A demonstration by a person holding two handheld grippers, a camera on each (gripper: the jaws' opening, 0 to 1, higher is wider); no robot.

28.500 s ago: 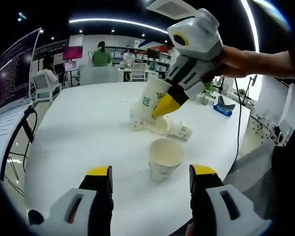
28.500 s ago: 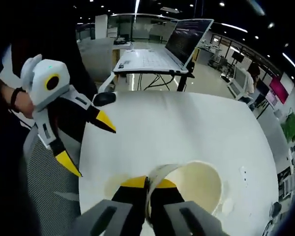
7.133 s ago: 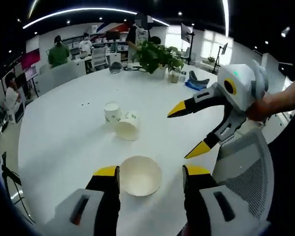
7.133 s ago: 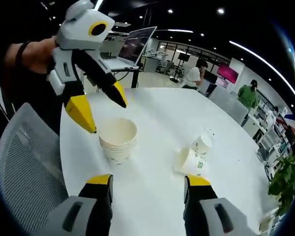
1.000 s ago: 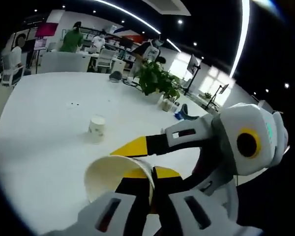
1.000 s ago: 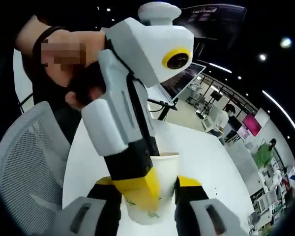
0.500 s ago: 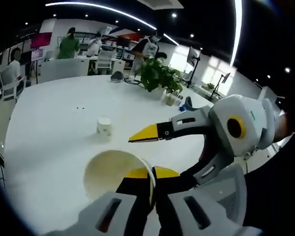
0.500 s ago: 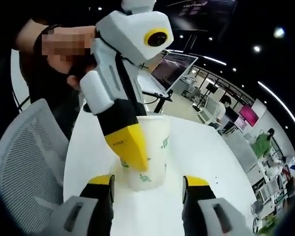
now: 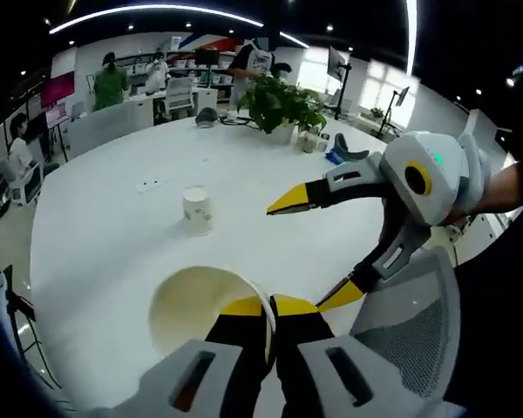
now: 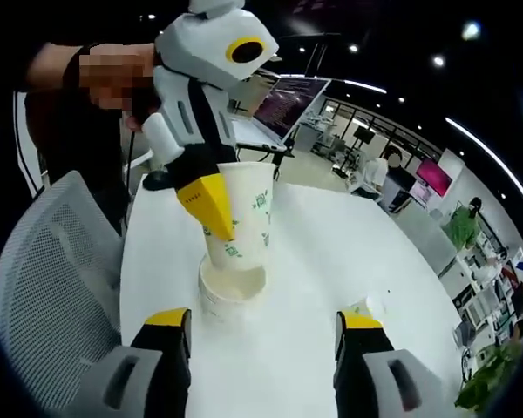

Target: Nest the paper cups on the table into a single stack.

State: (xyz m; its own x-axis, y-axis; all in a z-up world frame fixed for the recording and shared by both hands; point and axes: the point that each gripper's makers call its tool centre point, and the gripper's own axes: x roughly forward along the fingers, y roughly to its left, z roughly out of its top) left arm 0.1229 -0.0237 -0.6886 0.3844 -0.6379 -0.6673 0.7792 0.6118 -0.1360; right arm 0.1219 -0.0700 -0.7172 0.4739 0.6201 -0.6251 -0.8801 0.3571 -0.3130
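- The left gripper [image 10: 216, 209] pinches the rim of a paper cup [image 10: 244, 218], holding it tilted over a stack of cups [image 10: 229, 292] near the table [image 10: 331, 252] edge by a mesh chair [image 10: 44, 287].
- The right gripper [image 10: 261, 335] has its jaws spread, gripping nothing.
- A single cup [image 9: 197, 210] stands upright, well apart, toward the table's middle.

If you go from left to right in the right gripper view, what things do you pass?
Mesh chair → left gripper pinching the paper cup over the cup stack → small lone cup on the white table → green plant.
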